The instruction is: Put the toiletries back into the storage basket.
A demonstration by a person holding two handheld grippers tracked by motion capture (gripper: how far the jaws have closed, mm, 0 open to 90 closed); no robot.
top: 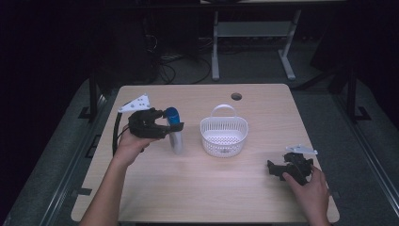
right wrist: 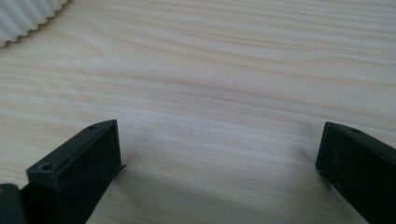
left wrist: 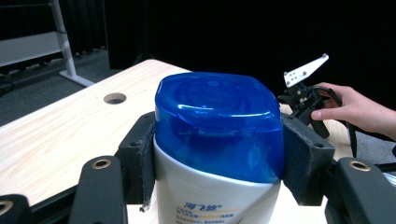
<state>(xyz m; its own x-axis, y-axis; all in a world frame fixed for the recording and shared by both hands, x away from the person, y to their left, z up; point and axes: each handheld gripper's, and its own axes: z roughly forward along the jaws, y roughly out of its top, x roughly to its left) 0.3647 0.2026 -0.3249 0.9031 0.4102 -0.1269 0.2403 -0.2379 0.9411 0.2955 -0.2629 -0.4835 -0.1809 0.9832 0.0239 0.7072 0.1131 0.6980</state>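
We hold the left gripper [top: 170, 123] above the left part of the table [top: 197, 197], and its jaws are closed on a white bottle [top: 176, 140] with a blue cap [top: 172, 114]. In the left gripper view, the two black pads [left wrist: 302, 158] press on the sides of the bottle, just at the cap, and the bottle stands upright between them. The bottle is just beside the white basket [top: 224, 134], on its left. Our right gripper [top: 274, 169] rests low at the right part of the table, well apart from the basket. Its jaws are wide open and hold nothing.
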